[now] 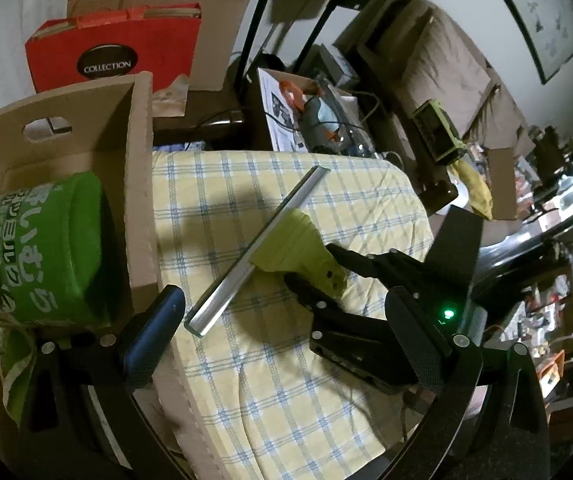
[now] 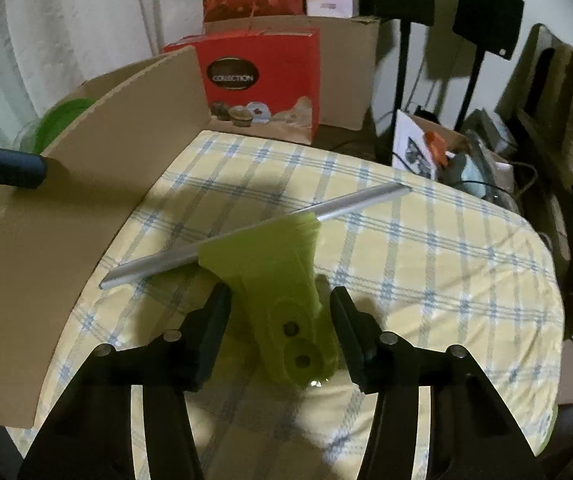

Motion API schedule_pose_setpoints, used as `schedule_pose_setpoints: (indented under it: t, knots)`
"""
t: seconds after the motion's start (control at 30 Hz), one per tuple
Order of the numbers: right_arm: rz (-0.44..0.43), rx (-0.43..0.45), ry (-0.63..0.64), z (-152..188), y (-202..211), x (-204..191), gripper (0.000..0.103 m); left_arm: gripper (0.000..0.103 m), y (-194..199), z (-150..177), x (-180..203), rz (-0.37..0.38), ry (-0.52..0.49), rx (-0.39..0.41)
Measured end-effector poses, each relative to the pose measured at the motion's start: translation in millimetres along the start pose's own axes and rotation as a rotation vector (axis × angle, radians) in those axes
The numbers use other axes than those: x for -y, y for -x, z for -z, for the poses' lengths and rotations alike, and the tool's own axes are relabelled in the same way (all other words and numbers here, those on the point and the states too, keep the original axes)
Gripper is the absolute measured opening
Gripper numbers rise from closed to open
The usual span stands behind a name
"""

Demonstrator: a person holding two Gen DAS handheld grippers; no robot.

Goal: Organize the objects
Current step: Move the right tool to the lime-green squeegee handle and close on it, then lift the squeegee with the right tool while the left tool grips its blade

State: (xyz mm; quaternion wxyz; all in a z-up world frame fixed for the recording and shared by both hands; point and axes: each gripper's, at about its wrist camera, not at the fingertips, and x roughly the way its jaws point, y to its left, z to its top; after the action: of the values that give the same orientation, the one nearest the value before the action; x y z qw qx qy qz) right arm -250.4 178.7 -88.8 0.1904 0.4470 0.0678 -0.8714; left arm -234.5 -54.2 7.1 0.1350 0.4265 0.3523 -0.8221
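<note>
A red bag point(image 2: 262, 76) behind the checked cloth point(image 2: 426, 264) reads "COLLECTION". The green pack point(image 1: 50, 252) in the cardboard box point(image 1: 138, 184) bears Japanese writing, cut off by the box wall; the right wrist view shows only a green sliver of it. The squeegee point(image 2: 278, 276) lies on the cloth beside the box. The right tongs point(image 2: 280, 320) straddle its green handle, a gap showing on both sides, not gripping. The left tongs point(image 1: 286, 328) stand wide open and empty, one finger point(image 1: 154, 336) touching the box wall.
</note>
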Motion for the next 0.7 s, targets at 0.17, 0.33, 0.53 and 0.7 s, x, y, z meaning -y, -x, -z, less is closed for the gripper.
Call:
schedule_pose_setpoints:
  t: [0.17,0.33,0.53,0.7]
  knots:
    - [0.012,-0.012,0.038,-0.8,-10.4,-5.6,0.051,0.100,-2.5,-1.1,-0.8,0.001,0.009,0.002]
    - [0.025,-0.016,0.024,0.4,-11.0,-2.6,0.041,0.100,-4.4,1.8,0.8,0.014,0.015,-0.007]
    - [-0.069,-0.003,-0.121,9.1,4.3,18.4,0.037,0.100,-5.2,7.6,5.5,0.084,0.053,-0.022]
    - [-0.130,0.016,-0.227,16.9,23.2,37.1,0.037,0.095,-15.2,10.4,15.6,0.185,0.120,-0.055]
